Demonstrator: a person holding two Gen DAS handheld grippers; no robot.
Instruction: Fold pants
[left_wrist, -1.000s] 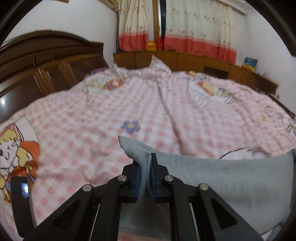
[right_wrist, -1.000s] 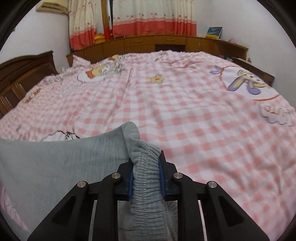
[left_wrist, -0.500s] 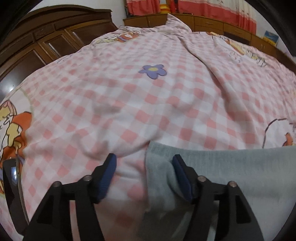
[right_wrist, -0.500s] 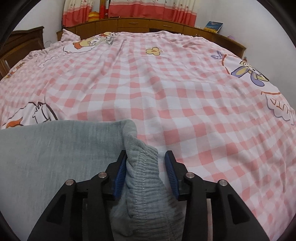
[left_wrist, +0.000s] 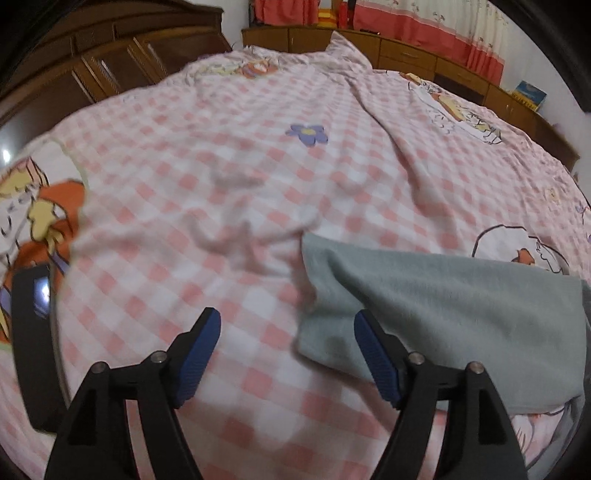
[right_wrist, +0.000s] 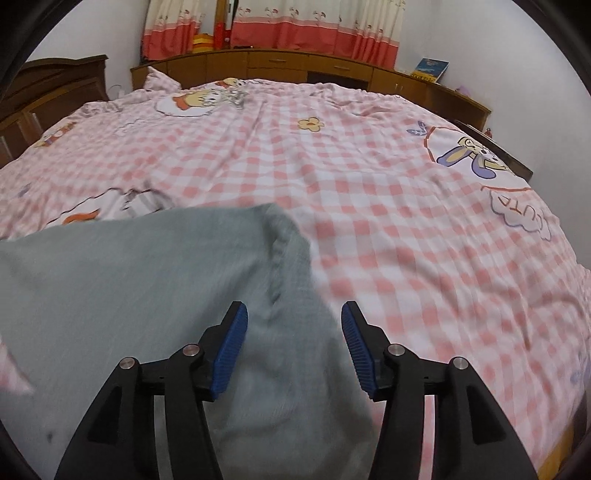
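Note:
The grey pants (left_wrist: 443, 306) lie flat on the pink checked bedsheet (left_wrist: 258, 177). In the left wrist view their left corner lies just ahead of my right fingertip. My left gripper (left_wrist: 287, 328) is open and empty, a little above the sheet. In the right wrist view the pants (right_wrist: 129, 295) fill the lower left, and their ribbed waistband edge (right_wrist: 284, 258) runs down between my fingers. My right gripper (right_wrist: 294, 321) is open and empty above that edge.
The bed is wide, with cartoon prints on the sheet (right_wrist: 369, 166). A dark wooden headboard (left_wrist: 92, 74) stands at the left. A low wooden cabinet (right_wrist: 295, 66) under red and cream curtains (right_wrist: 295, 22) runs along the far side.
Both grippers have opened and let go of the pants, which now lie on the sheet. Both have drawn back a little from the fabric.

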